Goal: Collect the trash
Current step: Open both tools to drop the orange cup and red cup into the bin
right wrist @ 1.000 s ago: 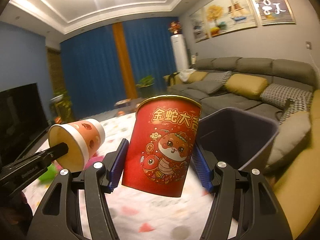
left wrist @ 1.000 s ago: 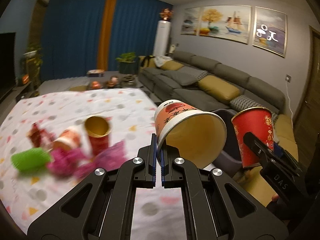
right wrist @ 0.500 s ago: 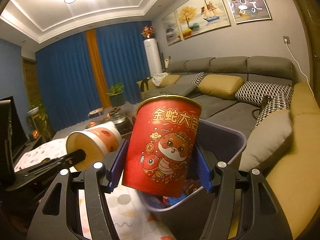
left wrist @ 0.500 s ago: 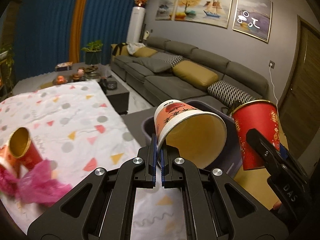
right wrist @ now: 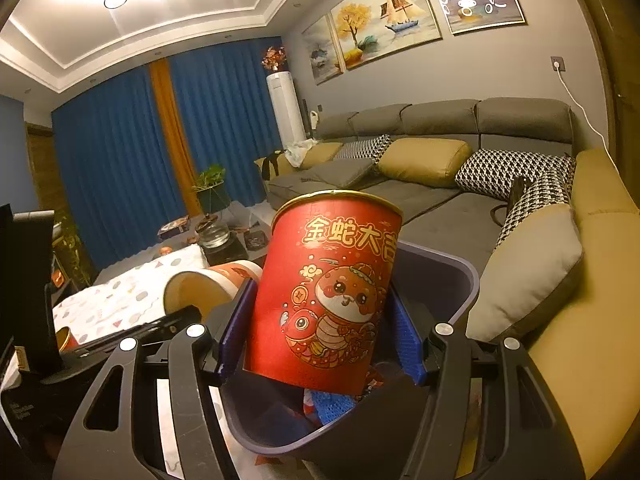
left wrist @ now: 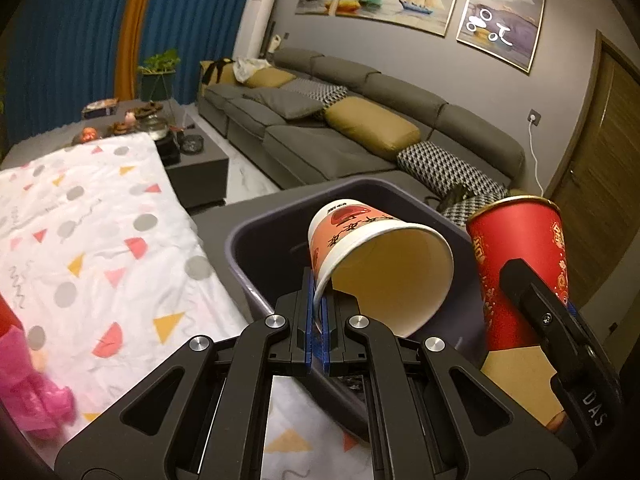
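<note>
Glossy paper cups (left wrist: 380, 264) (right wrist: 326, 288), smooth plastic bin (right wrist: 460, 280), matt black claws (left wrist: 318, 322) (right wrist: 320, 338)

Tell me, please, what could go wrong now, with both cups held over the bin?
The left gripper pinches only the rim of the orange cup, which lies tilted; it might twist and drop outside the purple bin. The red cup in the right gripper sits near the bin's edge and may bounce out.

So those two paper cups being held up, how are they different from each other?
The red cup stands nearly upright, while the orange-and-white cup lies tipped on its side, mouth facing the camera. The right gripper squeezes the red cup's body between both fingers; the left gripper pinches only the orange-and-white cup's rim. The red cup shows a cartoon snake. Both hang over the dark bin.
</note>
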Action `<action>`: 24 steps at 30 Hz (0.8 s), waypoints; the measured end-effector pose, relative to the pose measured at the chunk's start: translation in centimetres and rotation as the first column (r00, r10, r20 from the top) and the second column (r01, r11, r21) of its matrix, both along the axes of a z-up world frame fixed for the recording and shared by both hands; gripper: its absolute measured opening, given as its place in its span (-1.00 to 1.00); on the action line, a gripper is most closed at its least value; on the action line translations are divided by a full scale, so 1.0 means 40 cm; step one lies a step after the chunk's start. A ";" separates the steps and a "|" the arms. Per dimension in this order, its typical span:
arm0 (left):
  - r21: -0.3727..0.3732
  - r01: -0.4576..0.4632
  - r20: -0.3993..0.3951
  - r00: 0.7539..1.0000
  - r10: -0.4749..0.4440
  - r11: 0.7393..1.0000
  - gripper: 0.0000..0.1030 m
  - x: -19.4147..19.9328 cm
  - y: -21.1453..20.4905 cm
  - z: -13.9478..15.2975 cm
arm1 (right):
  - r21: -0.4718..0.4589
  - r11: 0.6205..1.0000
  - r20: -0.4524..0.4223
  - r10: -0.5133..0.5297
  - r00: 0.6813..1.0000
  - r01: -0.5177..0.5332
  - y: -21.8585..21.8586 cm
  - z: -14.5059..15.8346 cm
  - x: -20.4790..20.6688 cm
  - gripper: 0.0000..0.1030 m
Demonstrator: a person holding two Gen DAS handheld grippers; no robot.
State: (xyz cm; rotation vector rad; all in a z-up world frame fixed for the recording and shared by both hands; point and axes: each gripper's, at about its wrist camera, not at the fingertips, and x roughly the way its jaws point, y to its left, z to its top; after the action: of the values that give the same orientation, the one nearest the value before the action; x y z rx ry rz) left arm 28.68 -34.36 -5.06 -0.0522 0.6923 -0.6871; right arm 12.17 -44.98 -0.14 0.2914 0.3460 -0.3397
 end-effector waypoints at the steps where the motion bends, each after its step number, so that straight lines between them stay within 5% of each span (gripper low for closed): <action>1: 0.001 0.003 -0.004 1.000 -0.003 1.000 -0.95 0.002 -0.003 -0.005 | 0.002 1.000 -0.002 -0.001 1.000 0.001 -0.004 0.000 0.003 0.21; 14: 0.001 0.034 -0.072 0.997 -0.034 0.999 -0.93 0.030 -0.019 -0.045 | 0.012 1.000 -0.020 -0.005 1.000 0.005 -0.024 -0.012 0.034 0.23; 19: 0.004 0.001 -0.047 0.999 -0.001 1.000 0.15 0.022 0.021 -0.043 | 0.012 1.000 -0.028 -0.006 1.000 0.007 -0.024 -0.020 0.042 0.24; 24: -0.015 -0.110 -0.022 0.994 0.109 0.994 0.52 -0.009 0.127 -0.024 | 0.007 1.000 -0.036 -0.001 0.999 0.002 -0.017 -0.028 0.057 0.25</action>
State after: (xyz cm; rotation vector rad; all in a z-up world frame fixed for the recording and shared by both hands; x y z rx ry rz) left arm 28.33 -29.28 -6.03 -0.1117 0.6991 -0.5875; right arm 14.46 -45.66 -1.24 0.2928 0.3824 -0.3456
